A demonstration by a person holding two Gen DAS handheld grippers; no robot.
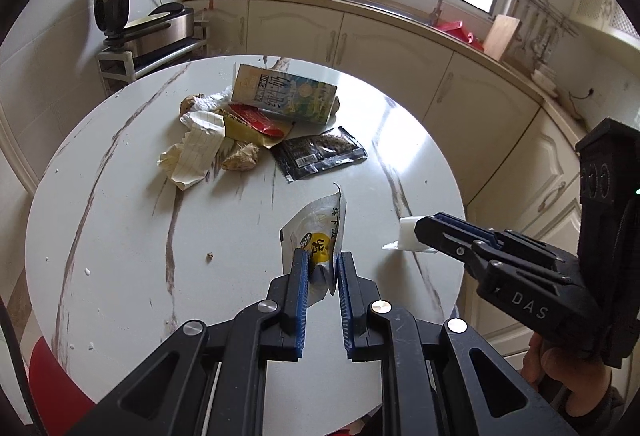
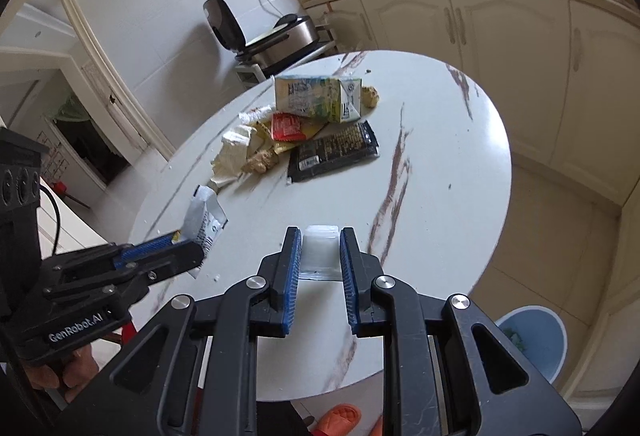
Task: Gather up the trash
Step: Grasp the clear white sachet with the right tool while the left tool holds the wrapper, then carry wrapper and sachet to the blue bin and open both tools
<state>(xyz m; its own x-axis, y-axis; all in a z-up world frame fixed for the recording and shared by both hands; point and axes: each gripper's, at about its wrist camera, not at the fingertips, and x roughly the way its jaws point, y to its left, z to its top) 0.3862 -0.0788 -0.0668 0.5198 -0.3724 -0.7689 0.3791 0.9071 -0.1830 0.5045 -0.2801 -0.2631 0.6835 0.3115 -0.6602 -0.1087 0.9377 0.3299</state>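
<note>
My left gripper (image 1: 323,262) is shut on a white snack pouch with a yellow circle (image 1: 318,232) and holds it upright above the round marble table (image 1: 120,236); the pouch also shows in the right wrist view (image 2: 204,220). My right gripper (image 2: 320,240) is shut on a small clear plastic cup (image 2: 320,250), seen from the side in the left wrist view (image 1: 408,234). A trash pile lies at the table's far side: a milk carton (image 1: 284,96), a black packet (image 1: 320,152), a red wrapper (image 1: 256,118), crumpled lined paper (image 1: 200,148).
A blue trash bin (image 2: 536,340) stands on the floor right of the table, below my right gripper. Cream cabinets (image 1: 400,48) and a counter with a sink curve around behind. A red stool (image 1: 52,388) is at the table's near left.
</note>
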